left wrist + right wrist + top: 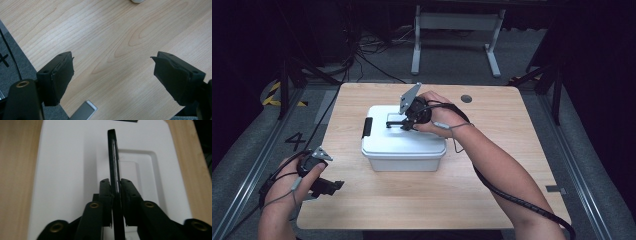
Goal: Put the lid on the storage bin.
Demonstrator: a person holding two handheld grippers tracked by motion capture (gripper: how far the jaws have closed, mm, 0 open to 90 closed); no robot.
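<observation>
We see a light wooden table (pixel 492 180) with rounded corners and plain grain, a small dark round fitting (pixel 466 98) set near its far right corner. It stands on grey carpet, with metal rails along both sides, yellow and black hazard tape (pixel 274 95) at the far left and a painted numeral four (pixel 294 140) on the floor beside the left rail. Beyond the table the room is dark; loose cables (pixel 362 50) trail over the floor and the white legs of another desk (pixel 457 30) stand further back.

A white storage box (pixel 404 145) sits near the middle of the table, a black latch (pixel 367 127) at its left end. The right gripper (pixel 404 121) reaches over the lid, and its own view shows the jaws clamped on the raised black handle (pixel 113 157), which stands on edge between the pads above the lid's recess.

The left gripper (pixel 329 186) rests at the near left edge of the table, well apart from the box, its jaws wide apart over bare wood
</observation>
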